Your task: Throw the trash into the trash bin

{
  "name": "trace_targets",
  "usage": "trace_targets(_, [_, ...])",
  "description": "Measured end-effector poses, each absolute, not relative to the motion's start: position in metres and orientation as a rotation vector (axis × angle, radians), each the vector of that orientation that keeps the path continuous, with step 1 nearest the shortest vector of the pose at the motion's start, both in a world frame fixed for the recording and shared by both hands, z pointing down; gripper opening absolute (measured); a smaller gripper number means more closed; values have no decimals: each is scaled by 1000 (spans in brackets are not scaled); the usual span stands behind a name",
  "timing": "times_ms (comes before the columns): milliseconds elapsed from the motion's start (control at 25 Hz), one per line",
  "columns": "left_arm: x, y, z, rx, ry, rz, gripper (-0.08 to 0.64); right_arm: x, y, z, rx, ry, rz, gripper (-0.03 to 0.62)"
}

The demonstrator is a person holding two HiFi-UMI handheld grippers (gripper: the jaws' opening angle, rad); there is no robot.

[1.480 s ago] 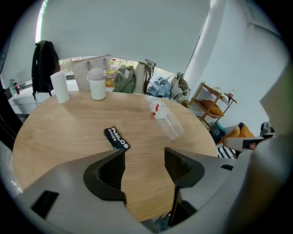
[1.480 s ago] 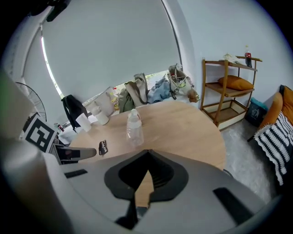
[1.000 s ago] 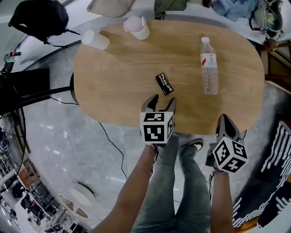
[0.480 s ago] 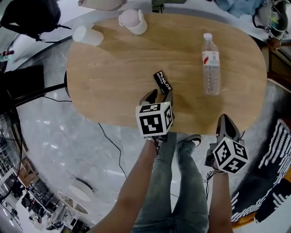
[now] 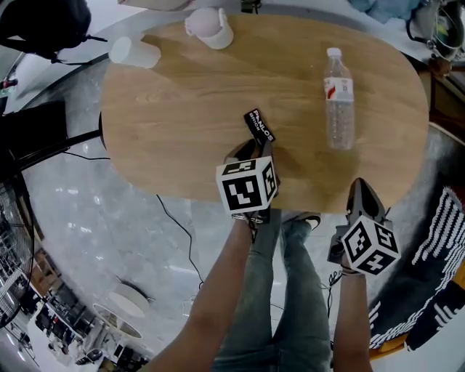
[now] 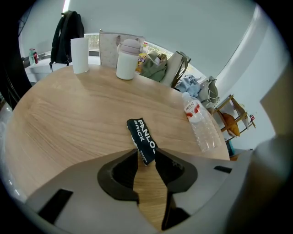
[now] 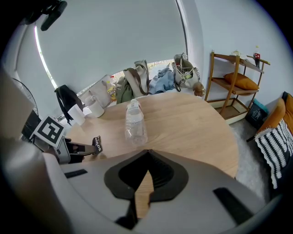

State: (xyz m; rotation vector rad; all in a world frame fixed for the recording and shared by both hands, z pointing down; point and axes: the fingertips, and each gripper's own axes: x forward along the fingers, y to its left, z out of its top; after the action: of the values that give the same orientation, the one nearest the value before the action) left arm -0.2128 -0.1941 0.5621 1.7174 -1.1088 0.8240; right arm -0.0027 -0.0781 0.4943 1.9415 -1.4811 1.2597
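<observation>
A black snack wrapper (image 5: 260, 127) with white print lies near the middle of the oval wooden table (image 5: 182, 109). My left gripper (image 5: 256, 149) points steeply down at its near end. In the left gripper view the jaws are closing, and the wrapper (image 6: 142, 139) sits between the fingertips, which touch its two sides. From the right gripper view the wrapper (image 7: 97, 144) stands on edge at the tips of the left gripper (image 7: 89, 147). My right gripper (image 5: 361, 190) hangs shut and empty over the table's near edge. No trash bin shows.
A clear plastic bottle (image 5: 338, 102) lies on its side at the table's right. A white cup (image 5: 134, 52) and a pink lidded mug (image 5: 209, 27) sit at the far edge. A black bag (image 5: 36, 22) and a cable lie left; a wooden shelf (image 7: 233, 82) stands right.
My left gripper has come forward and down onto the wrapper's near end and its jaws have narrowed around it. The right gripper has stayed where it was.
</observation>
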Motion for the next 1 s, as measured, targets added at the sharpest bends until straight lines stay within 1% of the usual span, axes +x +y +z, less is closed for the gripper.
trace_targets(440, [-219, -197, 567, 1708, -1115, 841, 65, -5, -77, 493, 1963, -1471, 1273, 7])
trace_targets(1000, [-220, -197, 570, 1708, -1115, 895, 23, 5, -67, 494, 1982, -1450, 1284, 6])
